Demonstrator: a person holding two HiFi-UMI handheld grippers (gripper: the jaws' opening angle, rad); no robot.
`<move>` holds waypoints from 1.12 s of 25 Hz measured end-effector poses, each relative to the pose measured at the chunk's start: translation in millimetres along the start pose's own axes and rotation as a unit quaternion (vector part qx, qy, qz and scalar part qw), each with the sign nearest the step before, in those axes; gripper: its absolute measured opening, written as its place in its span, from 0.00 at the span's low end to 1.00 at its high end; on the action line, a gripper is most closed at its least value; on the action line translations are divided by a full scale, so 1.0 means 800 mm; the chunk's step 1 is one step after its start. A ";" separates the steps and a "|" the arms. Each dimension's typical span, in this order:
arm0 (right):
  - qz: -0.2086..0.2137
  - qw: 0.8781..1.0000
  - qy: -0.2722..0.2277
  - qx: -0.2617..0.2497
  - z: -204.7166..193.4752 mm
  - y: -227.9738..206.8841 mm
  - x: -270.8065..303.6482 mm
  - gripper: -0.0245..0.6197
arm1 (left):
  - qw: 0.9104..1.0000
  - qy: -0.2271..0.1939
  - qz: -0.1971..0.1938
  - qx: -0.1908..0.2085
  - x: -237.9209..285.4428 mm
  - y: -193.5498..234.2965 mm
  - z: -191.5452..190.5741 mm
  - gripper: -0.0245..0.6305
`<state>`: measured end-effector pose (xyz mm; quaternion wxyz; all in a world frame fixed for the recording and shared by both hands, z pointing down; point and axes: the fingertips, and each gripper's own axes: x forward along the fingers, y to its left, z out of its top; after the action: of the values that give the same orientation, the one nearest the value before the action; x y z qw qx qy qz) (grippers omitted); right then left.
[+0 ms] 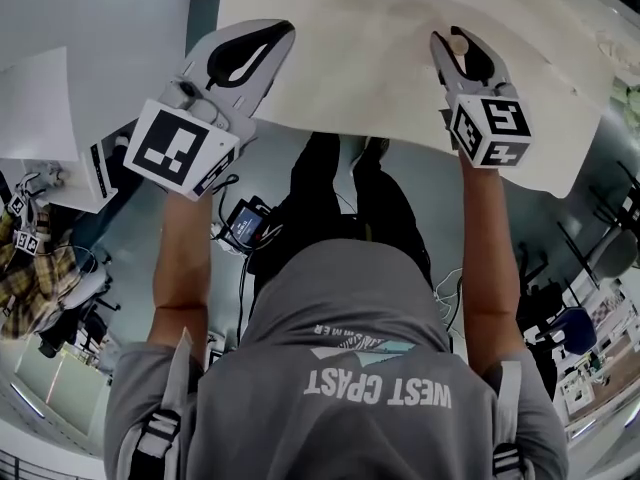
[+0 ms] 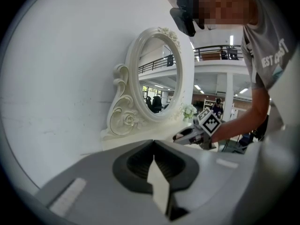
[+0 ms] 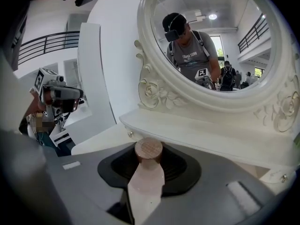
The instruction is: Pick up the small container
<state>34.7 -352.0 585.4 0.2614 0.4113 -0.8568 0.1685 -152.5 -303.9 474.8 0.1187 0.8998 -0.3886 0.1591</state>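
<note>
The small container [image 3: 149, 150] is a pale pink pot with a round wooden lid. My right gripper [image 3: 149, 165] is shut on it, and the lid stands up between the jaws. From the head view the container [image 1: 458, 43] shows as a small pale knob in the right gripper [image 1: 455, 38], over the white table [image 1: 370, 68]. My left gripper [image 1: 282, 30] hovers at the table's left edge, shut with nothing in it. In the left gripper view, only a white pad [image 2: 158, 187] shows in the left gripper [image 2: 154, 161].
An ornate white vanity mirror [image 3: 161, 95] on a small shelf base stands just ahead of the right gripper. The same mirror [image 2: 133, 111] is seen side-on against a white wall, with small flowers [image 2: 188, 110] beside it. The person's torso and legs stand at the table's near edge.
</note>
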 end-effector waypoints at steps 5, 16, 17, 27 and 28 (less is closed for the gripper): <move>0.005 1.000 -0.023 -0.006 0.035 0.015 -0.033 0.24 | 1.000 -0.010 0.004 0.007 -0.022 -0.010 0.019 0.04; 0.013 0.997 -0.066 -0.025 0.111 0.032 -0.122 0.24 | 0.999 -0.027 0.007 0.030 -0.059 -0.044 0.071 0.04; 0.013 0.997 -0.070 -0.026 0.116 0.035 -0.130 0.24 | 0.999 -0.029 0.009 0.032 -0.064 -0.047 0.075 0.04; 0.017 0.993 -0.106 -0.043 0.162 0.053 -0.213 0.24 | 0.997 -0.046 0.022 0.053 -0.105 -0.081 0.118 0.04; 0.018 0.993 -0.109 -0.045 0.166 0.054 -0.221 0.24 | 0.997 -0.047 0.023 0.054 -0.109 -0.085 0.121 0.04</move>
<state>52.3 -283.4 371.2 0.1812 0.3999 -0.8941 0.0888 -139.8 -233.4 346.4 0.0477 0.9020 -0.4055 0.1399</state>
